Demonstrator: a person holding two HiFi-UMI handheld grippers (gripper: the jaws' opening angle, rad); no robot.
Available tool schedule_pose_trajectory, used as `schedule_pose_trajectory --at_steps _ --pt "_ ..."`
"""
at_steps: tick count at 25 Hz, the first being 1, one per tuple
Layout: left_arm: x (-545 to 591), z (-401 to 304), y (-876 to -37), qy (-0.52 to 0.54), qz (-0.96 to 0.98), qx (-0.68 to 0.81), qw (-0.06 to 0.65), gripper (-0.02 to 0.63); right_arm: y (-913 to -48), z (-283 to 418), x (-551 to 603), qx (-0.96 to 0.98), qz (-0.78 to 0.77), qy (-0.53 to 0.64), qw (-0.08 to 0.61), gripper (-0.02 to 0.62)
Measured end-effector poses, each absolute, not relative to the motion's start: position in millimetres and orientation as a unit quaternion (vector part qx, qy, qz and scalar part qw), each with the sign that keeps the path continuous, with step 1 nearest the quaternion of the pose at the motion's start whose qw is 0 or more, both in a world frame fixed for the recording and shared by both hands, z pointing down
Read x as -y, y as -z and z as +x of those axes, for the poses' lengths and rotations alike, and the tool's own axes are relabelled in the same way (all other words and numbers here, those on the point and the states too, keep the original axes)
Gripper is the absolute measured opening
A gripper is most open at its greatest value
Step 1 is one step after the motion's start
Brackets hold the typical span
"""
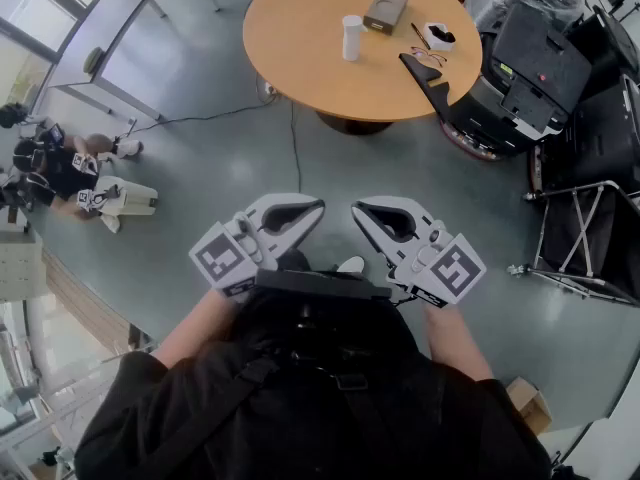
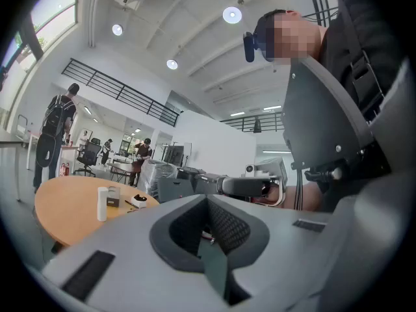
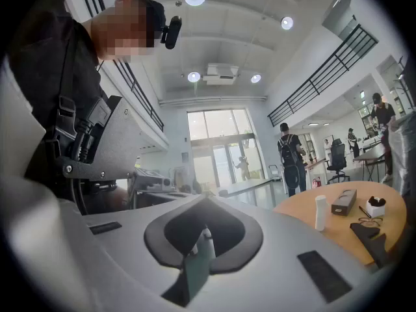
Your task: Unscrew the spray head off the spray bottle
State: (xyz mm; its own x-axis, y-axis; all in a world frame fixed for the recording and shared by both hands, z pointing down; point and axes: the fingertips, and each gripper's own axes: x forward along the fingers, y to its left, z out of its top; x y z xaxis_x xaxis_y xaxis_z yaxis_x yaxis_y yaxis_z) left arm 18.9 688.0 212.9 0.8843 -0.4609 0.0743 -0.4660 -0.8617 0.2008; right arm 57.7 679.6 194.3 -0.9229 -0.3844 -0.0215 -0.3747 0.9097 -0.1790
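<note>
1. The spray bottle (image 1: 352,37), which I take to be the white upright cylinder, stands on the round table (image 1: 300,28) at the far side of the room. It is well apart from both tongs and its long axis is vertical. I can't make out a spray head on it from here.
2. The left gripper (image 1: 318,206) and right gripper (image 1: 357,208) are held level close to the person's chest, tips angled towards each other and almost meeting. The bottle lies straight ahead and beyond them, a touch more in line with the right one, so I'd judge that hand marginally nearer.
3. Both tongs are closed up with nothing between the jaws. Each gripper view shows its own pads together and empty.
4. The task hasn't begun, I'd say. The person must first walk up to the table.
5. The table is smooth orange wood and also carries a brown box (image 1: 386,9), glasses (image 1: 425,55) and a black angular object (image 1: 430,83) at its right edge.
6. Grey polished floor lies between, crossed by a cable (image 1: 293,128), with black equipment cases (image 1: 530,68) at the far right.
</note>
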Motion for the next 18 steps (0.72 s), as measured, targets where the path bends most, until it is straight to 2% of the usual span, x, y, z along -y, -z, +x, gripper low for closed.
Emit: schedule_pose_trajectory --at_steps 7,18 --pt "-668.3 0.1 -226.5 -0.022 0.967 0.230 0.111 0.003 -203.5 42.6 -655.8 -0.975 -0.201 0.095 0.024 0.015" --pt "-571.3 -61.6 -218.6 0.001 0.980 0.168 0.106 0.003 -201.7 -26.7 -564.0 -0.965 -0.247 0.089 0.014 0.015"
